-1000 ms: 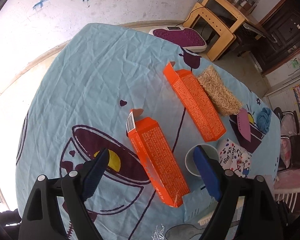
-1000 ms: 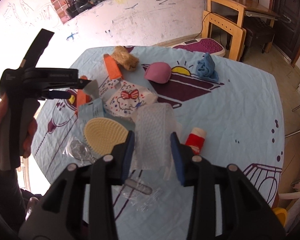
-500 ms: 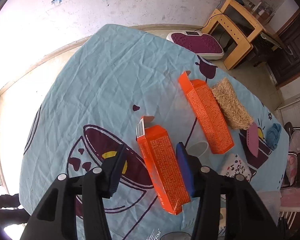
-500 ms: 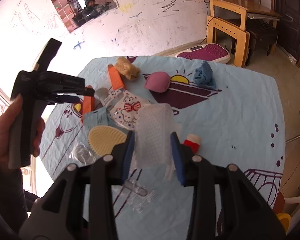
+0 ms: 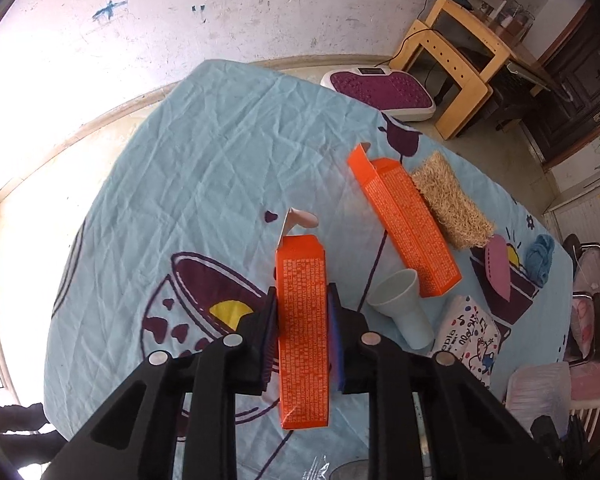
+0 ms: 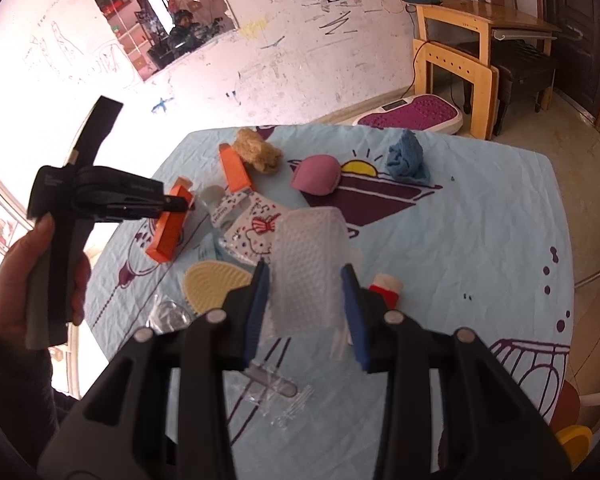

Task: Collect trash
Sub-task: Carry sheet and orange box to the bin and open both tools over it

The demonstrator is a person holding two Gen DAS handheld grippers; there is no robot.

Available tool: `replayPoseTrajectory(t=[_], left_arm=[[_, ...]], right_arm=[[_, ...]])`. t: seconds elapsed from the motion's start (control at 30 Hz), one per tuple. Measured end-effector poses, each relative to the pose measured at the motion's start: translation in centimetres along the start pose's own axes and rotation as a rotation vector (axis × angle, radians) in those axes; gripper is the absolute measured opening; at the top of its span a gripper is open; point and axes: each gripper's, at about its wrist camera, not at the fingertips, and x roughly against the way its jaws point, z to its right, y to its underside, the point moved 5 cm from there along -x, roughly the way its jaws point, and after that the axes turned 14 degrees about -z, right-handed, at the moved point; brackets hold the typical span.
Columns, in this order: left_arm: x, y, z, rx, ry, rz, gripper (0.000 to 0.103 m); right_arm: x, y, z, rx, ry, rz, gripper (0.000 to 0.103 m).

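My left gripper (image 5: 302, 316) is shut on an orange carton (image 5: 303, 332), held lifted over the blue tablecloth (image 5: 204, 168); it also shows in the right wrist view (image 6: 168, 232). A second orange carton (image 5: 404, 216) lies beyond it beside a white paper cup (image 5: 400, 308) on its side. My right gripper (image 6: 306, 308) is shut on a piece of clear bubble wrap (image 6: 308, 268) and holds it above the table. Clear plastic wrappers (image 6: 276, 392) lie under it.
On the table lie a tan loofah (image 5: 448, 204), a pink pad (image 6: 316, 174), a blue cloth (image 6: 406, 156), a cartoon-print pouch (image 6: 252, 228), a yellow round brush (image 6: 216, 288) and a red-and-white tube (image 6: 386, 290). A wooden desk (image 6: 472, 32) and a purple scale (image 6: 412, 114) stand behind.
My left gripper has closed on the near orange carton and lifted it off the cloth. My right gripper still holds the bubble wrap and has risen slightly.
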Motion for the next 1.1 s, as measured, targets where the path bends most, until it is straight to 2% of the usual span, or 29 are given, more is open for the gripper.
replayPoseTrajectory(t=[0.2,0.4,0.53,0.73,0.93,1.1], left_arm=[[3.3,0.6,-1.0,-0.030,0.042,0.065,0.019],[6.8,3.1,1.7,-0.131,0.116,0.129,0.019],[8.0,5.1,5.9,-0.231,0.170,0.149,0.019],[7.9,9.3,13.2,-0.394,0.250,0.120,0.019],[6.0,14.7,20.1,-0.546,0.253,0.079,0.019],[4.3,19.0,24.7,-0.636,0.204,0.058,0.019]], right_arm=[[2.0,0.6,0.6,-0.028,-0.010,0.053,0.035],[5.6,4.3,5.5,-0.150,0.041,0.126,0.035],[8.8,9.0,10.6,-0.290,0.098,0.184,0.035],[12.5,17.5,18.4,-0.511,0.258,0.219,0.035],[11.4,26.1,25.3,-0.713,0.301,0.170,0.035],[8.9,30.4,28.3,-0.790,0.343,0.079,0.040]])
